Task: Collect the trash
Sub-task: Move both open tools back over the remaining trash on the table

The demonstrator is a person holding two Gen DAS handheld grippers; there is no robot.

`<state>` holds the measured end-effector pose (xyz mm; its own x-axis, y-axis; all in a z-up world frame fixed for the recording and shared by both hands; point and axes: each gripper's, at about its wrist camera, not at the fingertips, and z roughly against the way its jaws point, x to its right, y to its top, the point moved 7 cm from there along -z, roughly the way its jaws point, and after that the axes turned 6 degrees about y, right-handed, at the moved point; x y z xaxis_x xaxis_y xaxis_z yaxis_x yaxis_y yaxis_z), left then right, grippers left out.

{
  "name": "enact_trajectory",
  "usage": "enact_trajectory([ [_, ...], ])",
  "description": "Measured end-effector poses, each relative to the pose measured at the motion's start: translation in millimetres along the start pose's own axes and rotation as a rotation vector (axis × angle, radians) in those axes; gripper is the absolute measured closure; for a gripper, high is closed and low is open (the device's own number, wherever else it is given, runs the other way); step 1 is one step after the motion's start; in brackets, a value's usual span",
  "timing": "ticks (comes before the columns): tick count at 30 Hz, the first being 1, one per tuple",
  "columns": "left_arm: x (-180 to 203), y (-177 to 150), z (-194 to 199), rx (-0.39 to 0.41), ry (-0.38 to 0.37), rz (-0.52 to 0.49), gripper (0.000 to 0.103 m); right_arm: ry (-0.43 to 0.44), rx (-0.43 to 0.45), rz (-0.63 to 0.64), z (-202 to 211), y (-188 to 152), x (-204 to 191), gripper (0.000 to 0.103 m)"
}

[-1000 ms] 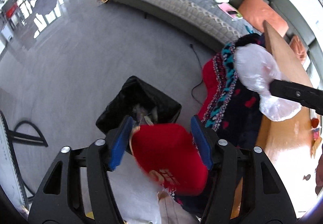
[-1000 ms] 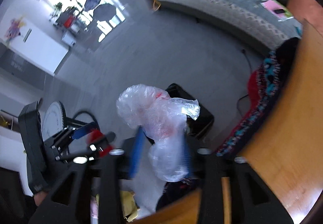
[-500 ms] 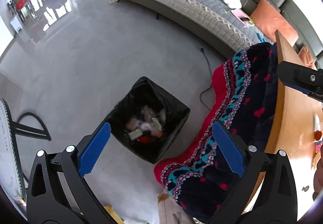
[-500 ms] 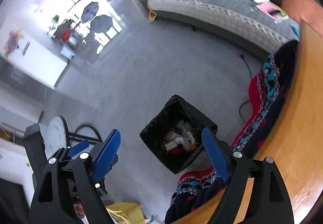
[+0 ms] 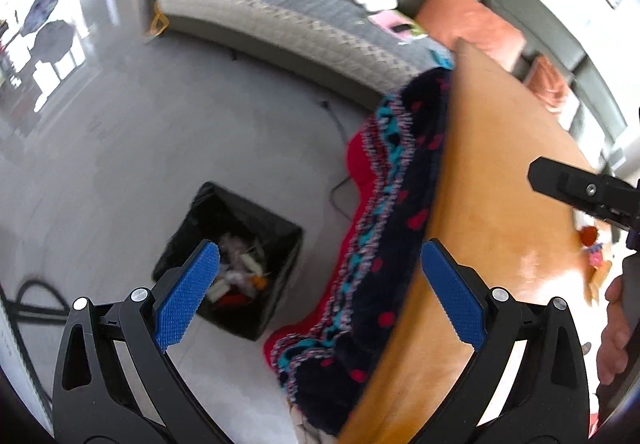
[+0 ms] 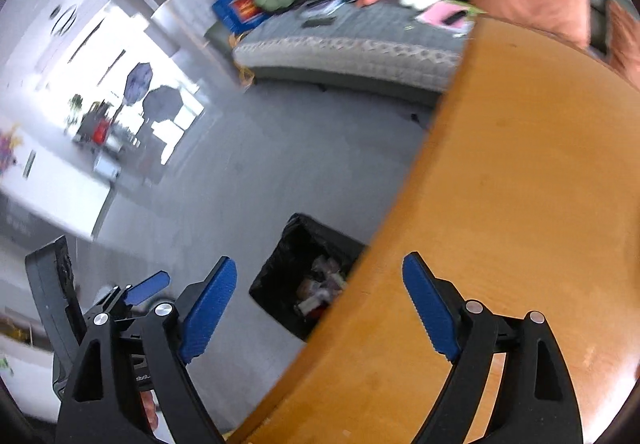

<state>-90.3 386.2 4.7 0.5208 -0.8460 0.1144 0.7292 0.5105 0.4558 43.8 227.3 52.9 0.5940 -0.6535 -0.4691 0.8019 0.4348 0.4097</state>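
A black-lined trash bin (image 5: 280, 228) stands on the grey floor beside the table, with several pieces of trash inside; it also shows in the right wrist view (image 6: 280, 264). My left gripper (image 5: 320, 292) is open and empty, above the bin and the table's edge. My right gripper (image 6: 320, 300) is open and empty over the table's edge; its tip shows in the left wrist view (image 5: 560, 180). Small red and orange scraps (image 5: 592, 244) lie on the wooden table (image 5: 500, 184) at the right.
A dark patterned blanket with red lining (image 5: 392, 184) hangs over the table's left edge. A grey sofa (image 5: 300, 16) with orange cushions (image 5: 472, 20) and clutter runs along the back. A black cable (image 5: 340, 132) lies on the floor near the bin.
Both grippers opened: the red item left the left one and the clear plastic bag left the right one. Both then swung right, toward the table.
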Motion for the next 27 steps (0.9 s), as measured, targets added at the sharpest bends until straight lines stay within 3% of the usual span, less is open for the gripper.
enact_trajectory([
  [10, 149, -2, 3, -0.008, -0.134, -0.206, 0.005, -0.116, 0.15, -0.214, 95, -29, 128, 0.017],
  [17, 258, -18, 2, -0.033, -0.207, -0.393, 0.005, -0.2, 0.265, -0.383, 171, -70, 229, 0.017],
  [27, 381, -34, -7, -0.054, -0.266, -0.544, 0.005, -0.314, 0.313, -0.494, 236, -106, 334, 0.017],
])
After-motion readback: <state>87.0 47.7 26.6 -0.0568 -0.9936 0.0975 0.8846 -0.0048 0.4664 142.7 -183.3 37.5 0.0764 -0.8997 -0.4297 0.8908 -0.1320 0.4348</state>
